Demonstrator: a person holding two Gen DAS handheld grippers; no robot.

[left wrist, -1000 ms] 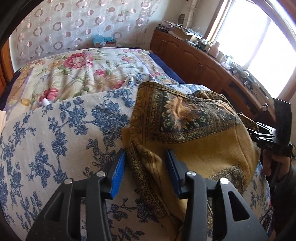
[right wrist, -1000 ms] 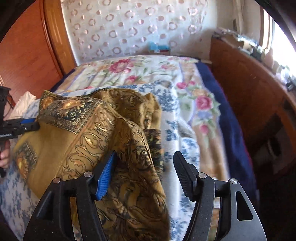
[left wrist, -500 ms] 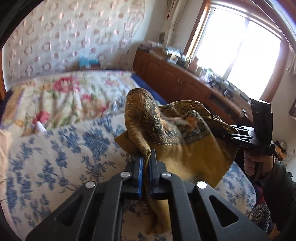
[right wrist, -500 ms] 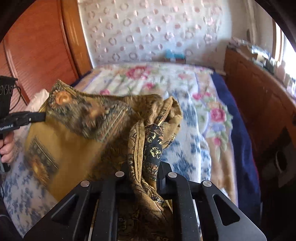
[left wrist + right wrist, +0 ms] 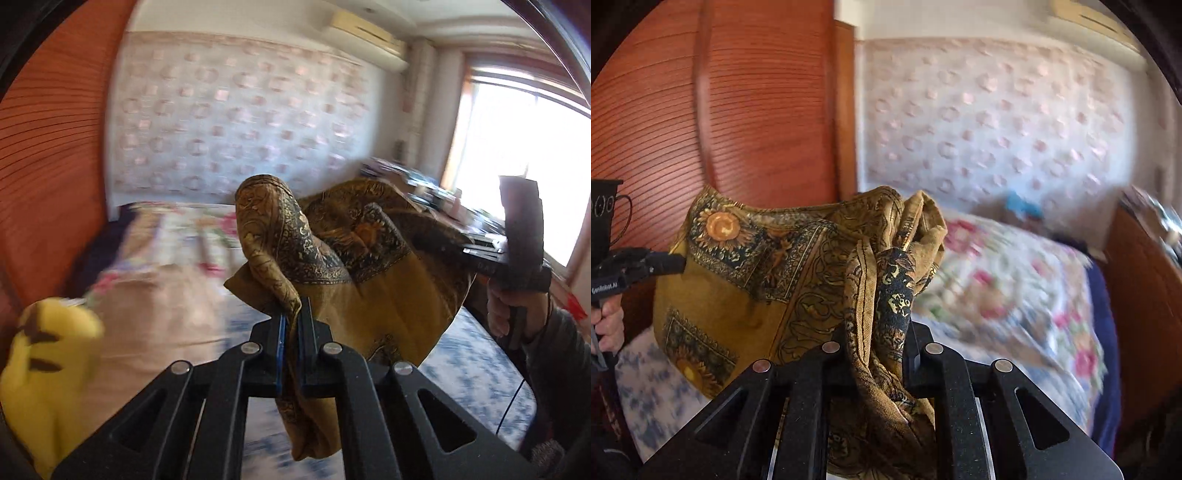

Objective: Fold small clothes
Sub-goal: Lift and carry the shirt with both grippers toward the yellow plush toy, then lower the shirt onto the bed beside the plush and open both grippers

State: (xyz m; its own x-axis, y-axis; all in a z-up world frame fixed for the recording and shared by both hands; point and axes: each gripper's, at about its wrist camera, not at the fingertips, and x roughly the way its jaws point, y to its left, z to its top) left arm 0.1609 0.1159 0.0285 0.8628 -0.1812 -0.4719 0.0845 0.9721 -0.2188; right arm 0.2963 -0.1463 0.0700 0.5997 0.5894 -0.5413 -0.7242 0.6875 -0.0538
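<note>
A mustard-yellow cloth (image 5: 384, 295) with dark patterned borders hangs in the air between both grippers, above the bed. My left gripper (image 5: 291, 321) is shut on one bunched edge of it, with fabric drooping below the blue pads. At the right of the left wrist view, my right gripper (image 5: 467, 251) pinches the far edge, held by a hand (image 5: 502, 314). In the right wrist view the right gripper (image 5: 877, 332) is shut on a thick gathered fold of the cloth (image 5: 757, 288). The left gripper (image 5: 681, 264) holds the opposite corner at the left.
Below lies a bed with a blue-flowered sheet (image 5: 476, 373) and a floral quilt (image 5: 1015, 280). A yellow soft object (image 5: 48, 369) sits at the lower left. A wooden wardrobe (image 5: 738, 110) stands to the left and a wooden sideboard (image 5: 1145, 295) to the right, near a bright window (image 5: 524, 147).
Both grippers closed on the cloth's edges, then lifted it off the bed. The cloth now hangs between them and the views tilt up toward the wall.
</note>
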